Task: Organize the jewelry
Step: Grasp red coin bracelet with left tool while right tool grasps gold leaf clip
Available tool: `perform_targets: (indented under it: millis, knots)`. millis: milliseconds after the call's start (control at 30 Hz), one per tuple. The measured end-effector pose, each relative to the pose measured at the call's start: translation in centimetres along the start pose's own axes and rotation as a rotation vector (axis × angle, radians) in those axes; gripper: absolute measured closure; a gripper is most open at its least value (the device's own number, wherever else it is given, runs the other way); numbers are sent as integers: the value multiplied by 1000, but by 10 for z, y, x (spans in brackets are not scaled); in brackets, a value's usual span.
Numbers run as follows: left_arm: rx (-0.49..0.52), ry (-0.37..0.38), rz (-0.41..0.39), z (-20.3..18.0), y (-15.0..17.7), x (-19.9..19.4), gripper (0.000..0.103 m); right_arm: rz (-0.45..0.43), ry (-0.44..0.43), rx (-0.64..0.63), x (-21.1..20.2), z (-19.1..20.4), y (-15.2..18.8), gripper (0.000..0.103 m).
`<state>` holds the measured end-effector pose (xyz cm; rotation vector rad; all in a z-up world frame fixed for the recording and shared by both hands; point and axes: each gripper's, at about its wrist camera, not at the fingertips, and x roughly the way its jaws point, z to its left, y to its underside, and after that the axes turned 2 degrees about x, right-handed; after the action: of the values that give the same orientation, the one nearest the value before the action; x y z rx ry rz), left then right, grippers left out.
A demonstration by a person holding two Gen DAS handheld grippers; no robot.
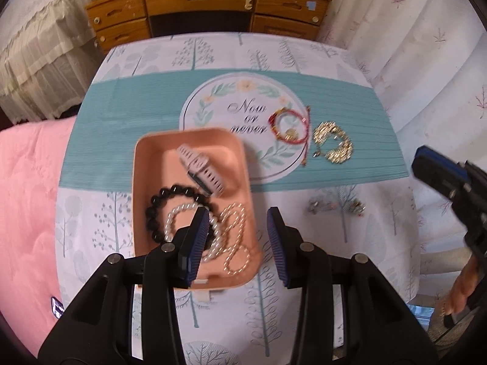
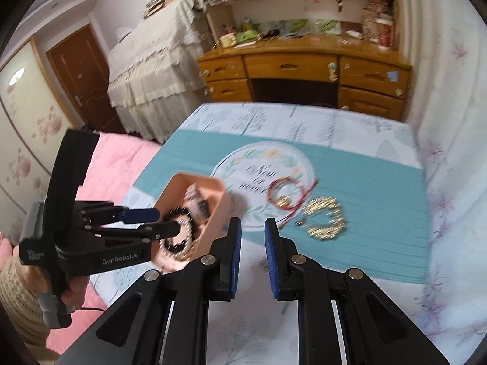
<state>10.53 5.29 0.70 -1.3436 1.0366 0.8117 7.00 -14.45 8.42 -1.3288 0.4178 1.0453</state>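
Observation:
A peach tray (image 1: pixel 146 164) sits on the patterned table and holds a black bead bracelet (image 1: pixel 158 203), a pearl strand (image 1: pixel 176 216), a thin gold chain (image 1: pixel 234 237) and a white hair clip (image 1: pixel 202 167). My left gripper (image 1: pixel 239 222) is open and empty above the tray's near right corner. A red cord bracelet (image 1: pixel 289 124) and a gold chain bracelet (image 1: pixel 333 146) lie on the teal mat to the right. Small earrings (image 1: pixel 334 206) lie nearer. My right gripper (image 2: pixel 252 228) is open and empty, above the table short of the red bracelet (image 2: pixel 283 196) and gold bracelet (image 2: pixel 324 220). The tray (image 2: pixel 194 182) is at its left.
A pink quilt (image 1: pixel 27 197) lies left of the table. A wooden desk (image 1: pixel 207 9) with drawers stands beyond the far edge. White curtains (image 1: pixel 426 60) hang on the right. The left gripper's body (image 2: pixel 91 237) reaches over the tray in the right wrist view.

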Motion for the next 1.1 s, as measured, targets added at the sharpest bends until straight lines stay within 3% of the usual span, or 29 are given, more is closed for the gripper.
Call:
perform_targets:
  millis: [233, 433, 567, 833, 1100]
  knots:
    - [32, -28, -50, -25, -36, -14, 67, -45, 54, 57, -33, -49, -35, 87]
    - [57, -54, -58, -44, -73, -2, 67, -36, 70, 110, -40, -94, -67, 87]
    - [59, -65, -13, -52, -93, 32, 67, 46, 66, 118, -11, -115, -73, 87]
    - [36, -70, 116, -54, -110, 117, 67, 222, 41, 120, 74, -134, -47, 87]
    - [29, -70, 157, -50, -118, 154, 67, 326, 48, 139, 137, -146, -33, 87]
